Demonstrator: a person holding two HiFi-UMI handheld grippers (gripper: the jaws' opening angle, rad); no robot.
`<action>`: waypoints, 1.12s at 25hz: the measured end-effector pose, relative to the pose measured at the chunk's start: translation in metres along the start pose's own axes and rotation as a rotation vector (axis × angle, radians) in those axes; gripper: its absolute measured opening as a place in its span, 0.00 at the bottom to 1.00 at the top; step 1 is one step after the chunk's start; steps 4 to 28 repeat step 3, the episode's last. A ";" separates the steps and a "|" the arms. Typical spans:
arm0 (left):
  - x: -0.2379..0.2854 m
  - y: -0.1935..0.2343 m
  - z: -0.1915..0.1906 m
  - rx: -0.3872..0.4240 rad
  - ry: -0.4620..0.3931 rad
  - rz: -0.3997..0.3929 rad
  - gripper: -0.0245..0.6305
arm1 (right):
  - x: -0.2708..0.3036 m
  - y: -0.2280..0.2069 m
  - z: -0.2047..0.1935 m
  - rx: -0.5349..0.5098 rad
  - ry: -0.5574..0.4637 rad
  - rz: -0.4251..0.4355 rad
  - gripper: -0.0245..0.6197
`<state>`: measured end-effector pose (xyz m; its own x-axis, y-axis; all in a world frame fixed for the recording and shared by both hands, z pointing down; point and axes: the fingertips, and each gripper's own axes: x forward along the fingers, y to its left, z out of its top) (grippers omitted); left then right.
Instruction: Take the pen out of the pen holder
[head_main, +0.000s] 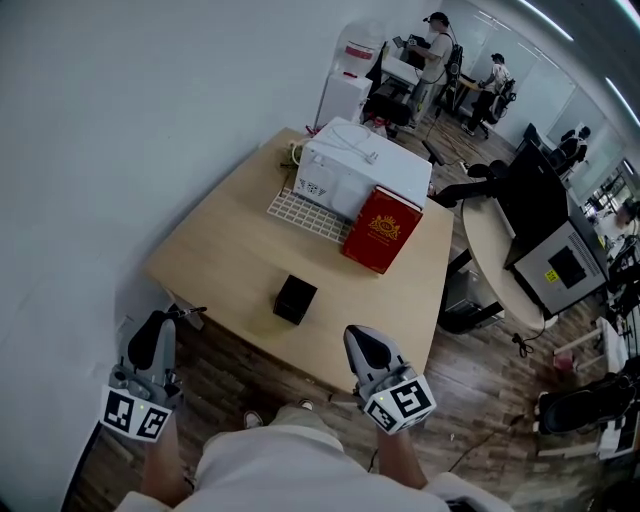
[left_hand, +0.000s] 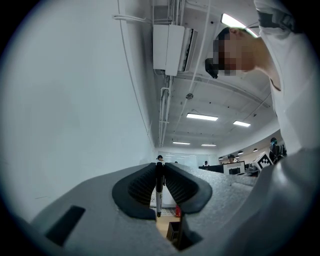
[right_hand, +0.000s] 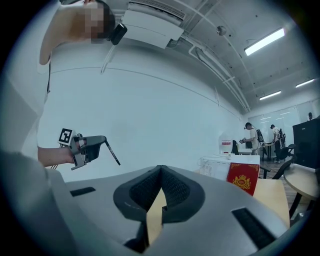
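Observation:
A black pen (left_hand: 159, 190) is clamped upright between the jaws of my left gripper (left_hand: 159, 172), which is shut on it. In the head view that gripper (head_main: 160, 322) is off the table's near left corner, the pen (head_main: 190, 313) sticking out of its tip. The square black pen holder (head_main: 295, 298) stands near the table's front edge, apart from both grippers. From the right gripper view I see the left gripper (right_hand: 90, 149) with the pen (right_hand: 112, 152) slanting down. My right gripper (head_main: 362, 345) is at the front edge, its jaws (right_hand: 160, 169) shut and empty.
On the wooden table (head_main: 215, 250) a red box (head_main: 383, 229) leans against a white box (head_main: 365, 165), next to a white grid mat (head_main: 305, 213). A wall runs along the left. To the right stand another desk (head_main: 490, 235) and people at the back.

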<state>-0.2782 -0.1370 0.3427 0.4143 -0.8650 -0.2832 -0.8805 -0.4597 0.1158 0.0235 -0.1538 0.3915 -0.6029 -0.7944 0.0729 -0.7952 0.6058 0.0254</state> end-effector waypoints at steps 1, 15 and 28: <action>0.000 -0.001 -0.002 -0.003 0.000 -0.003 0.14 | -0.002 0.000 -0.002 0.000 0.003 -0.002 0.04; 0.002 -0.004 -0.005 -0.009 0.000 -0.011 0.14 | -0.006 0.000 -0.004 0.000 0.009 -0.008 0.04; 0.002 -0.004 -0.005 -0.009 0.000 -0.011 0.14 | -0.006 0.000 -0.004 0.000 0.009 -0.008 0.04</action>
